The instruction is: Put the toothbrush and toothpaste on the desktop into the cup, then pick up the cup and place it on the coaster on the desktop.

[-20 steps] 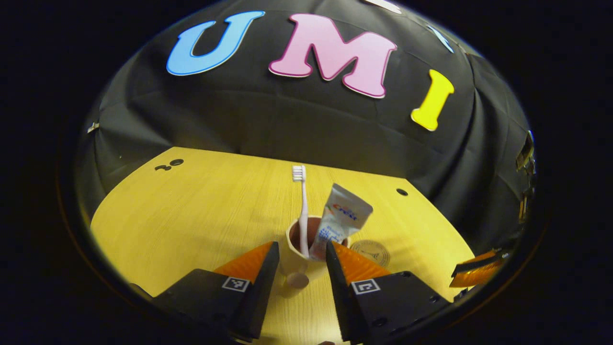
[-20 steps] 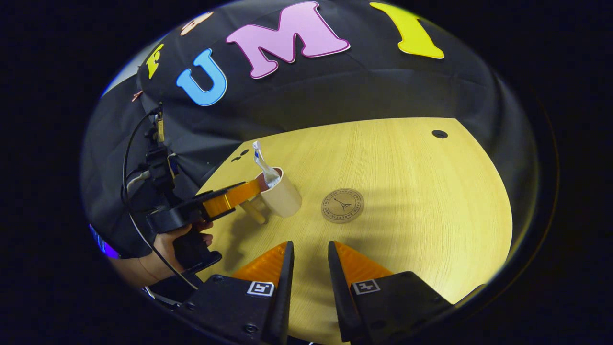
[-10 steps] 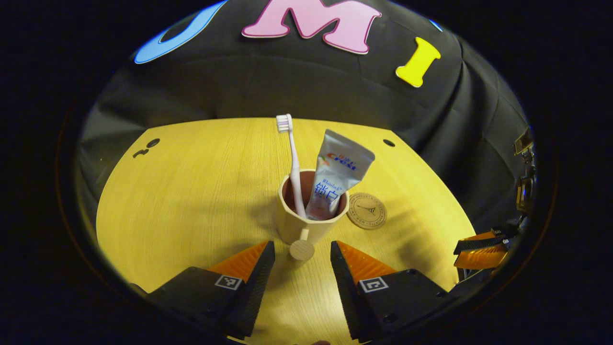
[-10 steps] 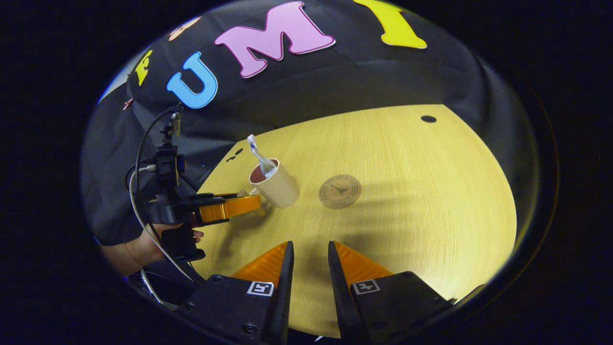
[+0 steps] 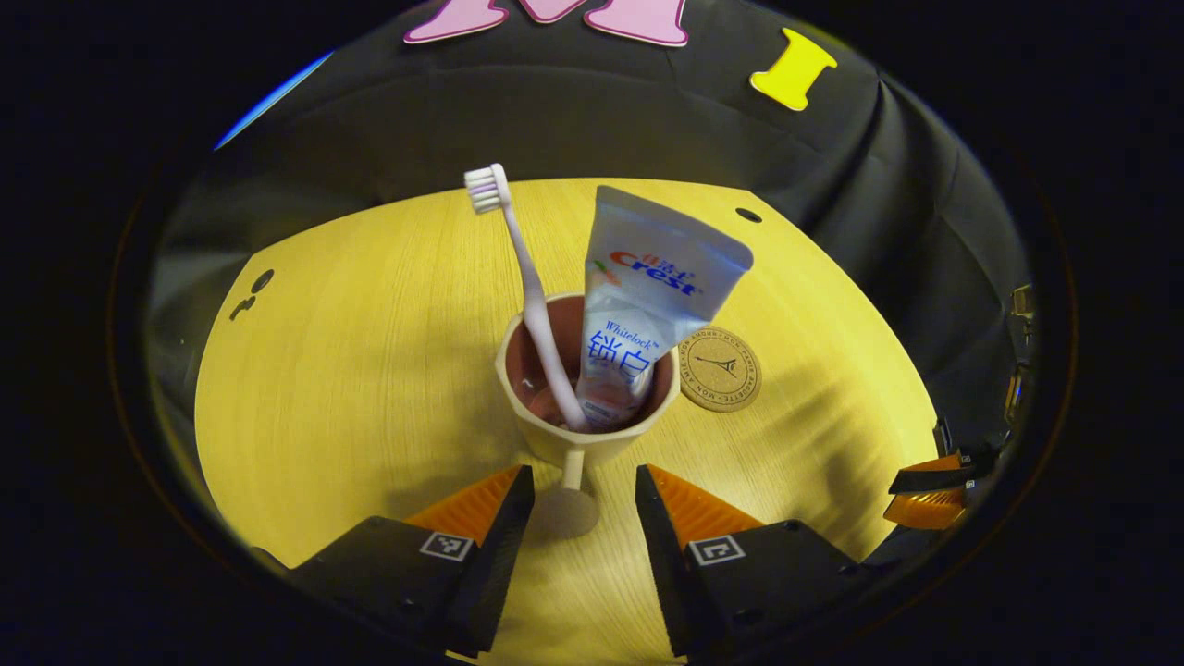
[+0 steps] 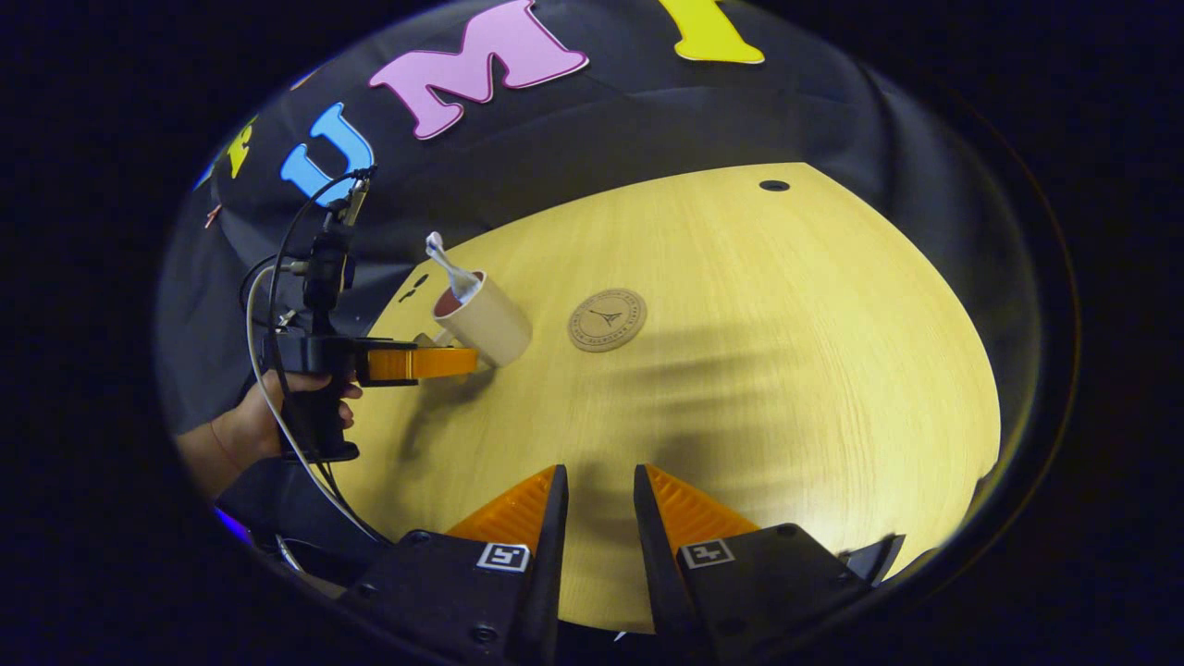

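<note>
A beige cup (image 5: 555, 442) stands on the wooden desktop (image 5: 370, 370) with a white toothbrush (image 5: 518, 250) and a toothpaste tube (image 5: 647, 296) upright inside it. My left gripper (image 5: 583, 472) is open, and the round knob of the cup's handle (image 5: 566, 511) sits between its fingers, with a gap on the right side. A round brown coaster (image 5: 720, 370) lies just right of the cup. In the right gripper view the cup (image 6: 490, 324), the coaster (image 6: 607, 319) and the left gripper (image 6: 462, 361) show at far left. My right gripper (image 6: 598, 472) hovers over bare desktop, narrowly open, holding nothing.
A hand (image 6: 250, 425) holds the left gripper's grip, with cables running up from it. The right gripper (image 5: 930, 495) shows at the desktop's right edge. Small dark holes (image 6: 773, 185) mark the far corners. Black cloth walls close the back.
My left gripper has risen and closed in on the cup, so the handle knob now lies between its fingers. My right gripper has drawn back a little.
</note>
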A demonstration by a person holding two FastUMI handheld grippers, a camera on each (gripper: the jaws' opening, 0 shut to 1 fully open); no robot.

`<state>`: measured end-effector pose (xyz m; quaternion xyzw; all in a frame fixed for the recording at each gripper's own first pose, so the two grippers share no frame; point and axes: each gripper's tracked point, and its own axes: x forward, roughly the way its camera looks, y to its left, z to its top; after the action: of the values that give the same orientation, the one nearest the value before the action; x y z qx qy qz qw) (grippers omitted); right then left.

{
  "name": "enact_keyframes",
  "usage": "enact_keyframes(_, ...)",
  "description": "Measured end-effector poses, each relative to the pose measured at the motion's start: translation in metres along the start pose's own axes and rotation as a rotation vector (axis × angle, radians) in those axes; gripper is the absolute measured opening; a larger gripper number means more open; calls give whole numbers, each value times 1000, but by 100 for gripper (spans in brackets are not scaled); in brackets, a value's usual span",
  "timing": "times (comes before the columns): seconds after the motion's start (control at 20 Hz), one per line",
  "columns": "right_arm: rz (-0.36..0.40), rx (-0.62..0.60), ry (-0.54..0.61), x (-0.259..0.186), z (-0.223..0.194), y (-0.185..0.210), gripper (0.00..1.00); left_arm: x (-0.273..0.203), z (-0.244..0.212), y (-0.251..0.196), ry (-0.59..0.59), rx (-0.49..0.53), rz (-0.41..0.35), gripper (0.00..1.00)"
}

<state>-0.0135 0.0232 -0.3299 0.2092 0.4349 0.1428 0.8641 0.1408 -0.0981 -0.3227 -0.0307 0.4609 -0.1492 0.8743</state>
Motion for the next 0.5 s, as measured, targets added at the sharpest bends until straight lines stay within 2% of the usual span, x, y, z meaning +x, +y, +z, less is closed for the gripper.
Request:
enact_keyframes(0.3,-58,76,-5,-7,-10,-30,44,11,-4,5,55,-15,1,58)
enact_keyframes(0.35,-63,84,-5,-7,-11,-32,44,13,-6,5,67,-16,-1,65)
enact_keyframes(0.4,-68,90,-4,-9,-12,-35,44,15,-6,6,71,-15,6,58)
enact_keyframes(0.45,-72,96,-3,-9,-13,-37,44,15,-7,10,75,-16,16,45)
enact_keyframes(0.5,-74,103,-2,-9,-13,-39,44,15,-7,10,72,-19,14,36)
